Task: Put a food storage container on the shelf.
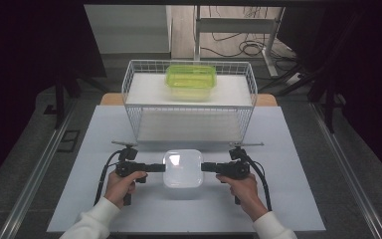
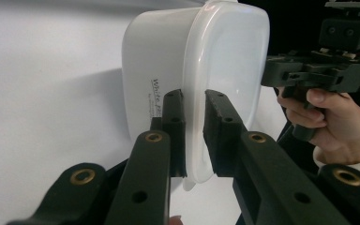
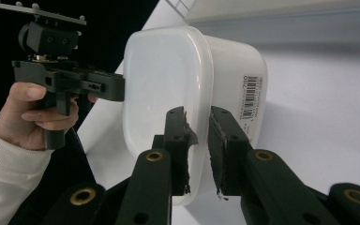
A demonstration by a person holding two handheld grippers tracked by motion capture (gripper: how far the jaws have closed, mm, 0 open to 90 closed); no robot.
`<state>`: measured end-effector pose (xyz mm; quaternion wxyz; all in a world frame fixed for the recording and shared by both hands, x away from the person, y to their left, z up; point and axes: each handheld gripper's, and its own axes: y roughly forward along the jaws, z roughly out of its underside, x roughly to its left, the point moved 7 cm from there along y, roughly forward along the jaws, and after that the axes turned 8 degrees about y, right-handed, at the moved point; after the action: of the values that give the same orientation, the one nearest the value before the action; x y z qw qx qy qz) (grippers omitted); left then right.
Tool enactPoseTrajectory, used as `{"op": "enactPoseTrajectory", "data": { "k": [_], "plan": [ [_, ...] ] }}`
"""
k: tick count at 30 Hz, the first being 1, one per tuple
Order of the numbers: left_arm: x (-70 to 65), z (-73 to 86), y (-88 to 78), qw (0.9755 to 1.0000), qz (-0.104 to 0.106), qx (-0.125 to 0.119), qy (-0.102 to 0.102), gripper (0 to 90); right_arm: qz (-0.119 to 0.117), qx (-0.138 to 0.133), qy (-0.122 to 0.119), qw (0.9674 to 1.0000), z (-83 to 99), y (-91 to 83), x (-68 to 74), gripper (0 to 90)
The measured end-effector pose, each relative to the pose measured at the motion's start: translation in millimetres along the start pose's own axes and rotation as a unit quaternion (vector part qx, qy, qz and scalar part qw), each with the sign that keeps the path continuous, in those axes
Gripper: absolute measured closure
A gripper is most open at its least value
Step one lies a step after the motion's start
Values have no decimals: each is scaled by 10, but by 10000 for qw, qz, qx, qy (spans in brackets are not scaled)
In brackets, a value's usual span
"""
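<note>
Barcode on white container (image 3: 251, 101) | left hand-held gripper (image 2: 194, 136), right hand-held gripper (image 3: 198, 150) clamping its lid rim

Overhead light is glaring off the white container's lid (image 1: 173, 160) while the room around the counter (image 1: 288, 199) is sinking into darkness; beneath that container, soft shadows are pooling, and nearby jaws are blurring.

dark room, grey floor (image 1: 25, 149); pale table (image 1: 288, 199); cables (image 1: 243, 47) trail behind a metal frame (image 1: 238, 25).
</note>
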<state>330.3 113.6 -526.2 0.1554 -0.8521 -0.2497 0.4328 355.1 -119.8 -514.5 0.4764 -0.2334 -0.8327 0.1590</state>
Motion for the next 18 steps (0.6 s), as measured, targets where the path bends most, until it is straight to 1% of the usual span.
{"op": "enactPoseTrajectory", "data": {
  "k": [3,9,13,17,18],
  "plan": [
    [-35,-18,-15,9999,-36,-53,95,790,-21,-18,-47,10000,-4,-17,26,768],
    [-111,-63,-65,9996,-59,-127,261,789,-17,-148,-280,9995,-38,-68,100,767],
    [-163,-90,-99,9989,-126,-167,417,789,-25,-203,-417,9989,-55,-93,139,767],
    [-210,-122,-129,9982,-158,-233,521,789,-34,-279,-517,9983,-75,-124,186,768],
    [-218,-129,-138,9981,-161,-246,550,789,-25,-303,-578,9979,-82,-134,200,768]
  ]
}}
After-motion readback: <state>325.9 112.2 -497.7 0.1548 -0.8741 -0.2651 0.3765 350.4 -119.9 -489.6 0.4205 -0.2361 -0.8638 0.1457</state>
